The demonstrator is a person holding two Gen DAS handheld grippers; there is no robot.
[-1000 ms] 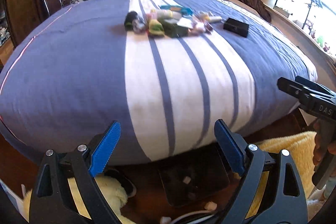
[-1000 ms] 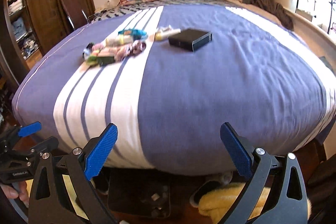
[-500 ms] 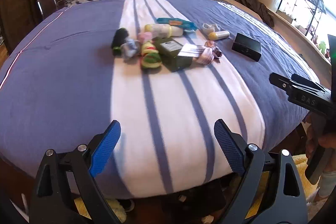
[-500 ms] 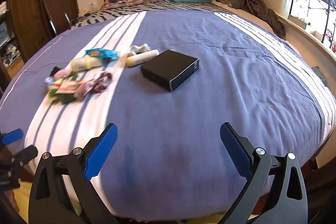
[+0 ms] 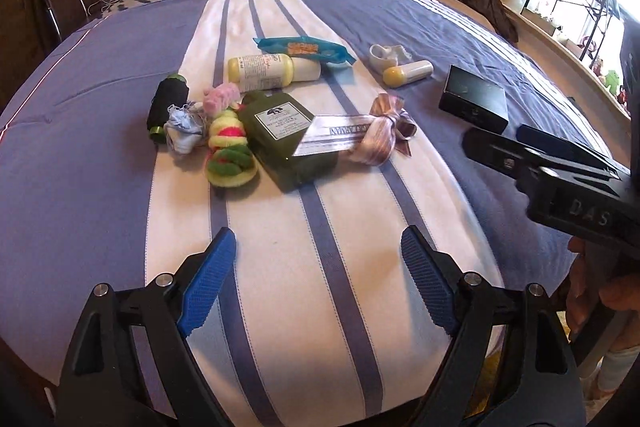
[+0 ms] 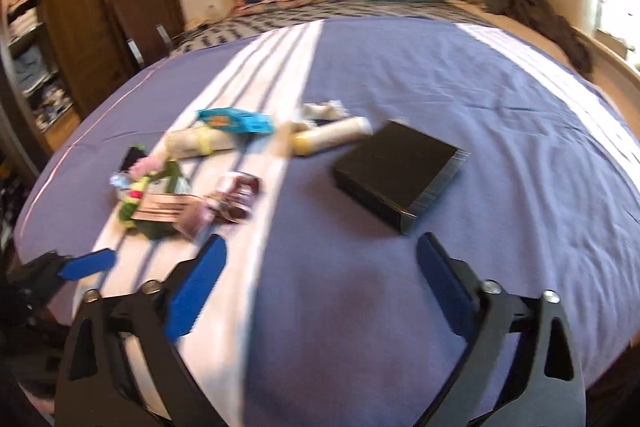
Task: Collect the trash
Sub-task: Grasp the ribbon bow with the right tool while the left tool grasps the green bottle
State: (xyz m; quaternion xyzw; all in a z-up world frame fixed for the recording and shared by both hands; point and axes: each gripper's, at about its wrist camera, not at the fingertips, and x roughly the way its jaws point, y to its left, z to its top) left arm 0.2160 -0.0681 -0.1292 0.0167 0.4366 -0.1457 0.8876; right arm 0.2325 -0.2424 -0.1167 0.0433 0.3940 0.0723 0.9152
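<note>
Bedroom, striped blue-and-white bedspread (image 5: 320, 267) carrying all the clutter; nothing collected yet by the look of it.

Left tool (image 5: 318, 269): jaws wide apart, empty, hovering over the near end of the bed, pile ahead of it. Right tool (image 6: 322, 273): jaws also apart, empty, black box (image 6: 396, 173) just ahead of it. Right view is motion-blurred, so detail there is weak.

Pile sits mid-bed on the white stripe:
- blue snack wrapper (image 5: 306, 49), touching the white lotion bottle (image 5: 274, 69)
- green bottle (image 5: 288, 135) with a printed card (image 5: 340, 135) lying across it
- ribbon bow (image 5: 386, 131) at the card's end
- fuzzy hair ties (image 5: 230, 155), pink ones (image 5: 220, 99), small blue cloth scrap (image 5: 182, 129), dark thread spool (image 5: 166, 107)
- small yellow-capped tube (image 5: 408, 71) beside a white crumpled piece (image 5: 386, 53), apart from the main pile

No bin or bag visible in either view. Judgement: task at the start, approach phase. Wrapper, card, ribbon and crumpled piece are the likely trash; the bottles are ambiguous.
</note>
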